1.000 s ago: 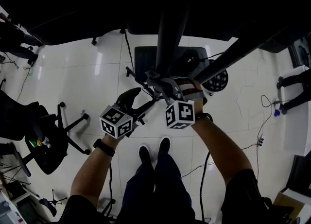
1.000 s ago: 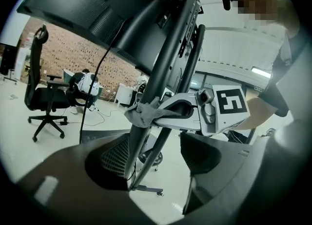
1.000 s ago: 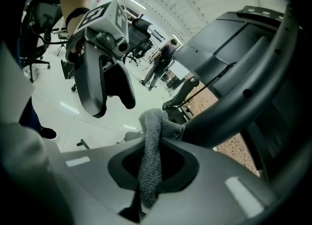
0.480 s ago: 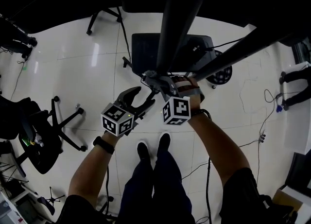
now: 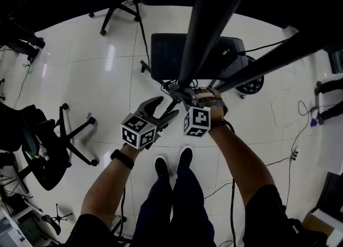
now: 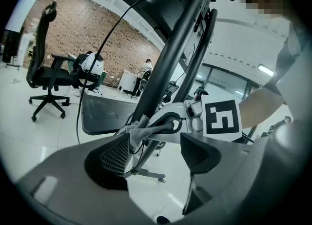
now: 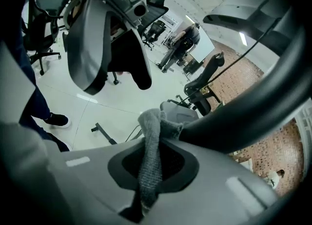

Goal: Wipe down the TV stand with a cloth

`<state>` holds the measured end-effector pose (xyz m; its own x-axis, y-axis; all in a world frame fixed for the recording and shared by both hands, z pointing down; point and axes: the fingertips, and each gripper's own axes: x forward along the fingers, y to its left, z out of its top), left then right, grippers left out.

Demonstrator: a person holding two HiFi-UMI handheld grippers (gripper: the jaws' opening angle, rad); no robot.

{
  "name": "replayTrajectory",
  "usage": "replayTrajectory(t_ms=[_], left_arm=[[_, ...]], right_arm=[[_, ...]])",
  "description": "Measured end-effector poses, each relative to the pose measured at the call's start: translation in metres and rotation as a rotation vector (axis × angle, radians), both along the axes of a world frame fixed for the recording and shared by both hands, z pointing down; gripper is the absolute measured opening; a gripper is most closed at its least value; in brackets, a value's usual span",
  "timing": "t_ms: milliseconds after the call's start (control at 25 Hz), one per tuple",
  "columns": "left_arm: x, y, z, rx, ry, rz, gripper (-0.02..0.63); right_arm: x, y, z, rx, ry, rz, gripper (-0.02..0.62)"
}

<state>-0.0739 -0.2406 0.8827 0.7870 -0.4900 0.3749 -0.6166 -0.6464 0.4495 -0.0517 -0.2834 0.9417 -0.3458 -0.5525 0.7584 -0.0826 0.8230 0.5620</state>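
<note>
The TV stand's dark slanted pole (image 5: 201,31) rises from a flat black base plate (image 5: 163,53) on the white floor. My right gripper (image 5: 181,92) is shut on a grey cloth (image 7: 151,146), which is pressed against the pole (image 7: 243,116). The cloth (image 6: 139,130) bunches where the right gripper's jaws meet the pole (image 6: 170,63). My left gripper (image 5: 161,113) hangs just left of it, open, with nothing between its dark ribbed pads (image 6: 117,156). A second dark bar (image 5: 278,53) runs off to the right.
A black office chair (image 5: 51,149) stands at the left and another chair base (image 5: 115,13) at the top. Cables (image 5: 268,163) trail over the white tiles. The person's shoes (image 5: 171,161) are right below the grippers. An office chair (image 6: 46,72) stands far off.
Both grippers have shifted slightly right and lower in the head view, staying at the pole. The left gripper has drawn nearer the right one. The cloth stays clamped.
</note>
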Motion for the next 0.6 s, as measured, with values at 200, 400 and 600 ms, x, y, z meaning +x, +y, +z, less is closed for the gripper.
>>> replayTrajectory(t_ms=[200,400,600], left_arm=[[0.004,0.004,-0.004,-0.005,0.003,0.006,0.353],[0.006,0.013,-0.045,0.044,0.007,0.038,0.351],[0.008,0.022,-0.116,0.134,0.031,0.067,0.35]], right_arm=[[-0.001,0.009,-0.014,-0.037,-0.096,0.043,0.015],[-0.005,0.031,-0.079,0.01,-0.219,0.058,0.015],[0.0,0.044,-0.166,0.086,-0.311,0.08,0.015]])
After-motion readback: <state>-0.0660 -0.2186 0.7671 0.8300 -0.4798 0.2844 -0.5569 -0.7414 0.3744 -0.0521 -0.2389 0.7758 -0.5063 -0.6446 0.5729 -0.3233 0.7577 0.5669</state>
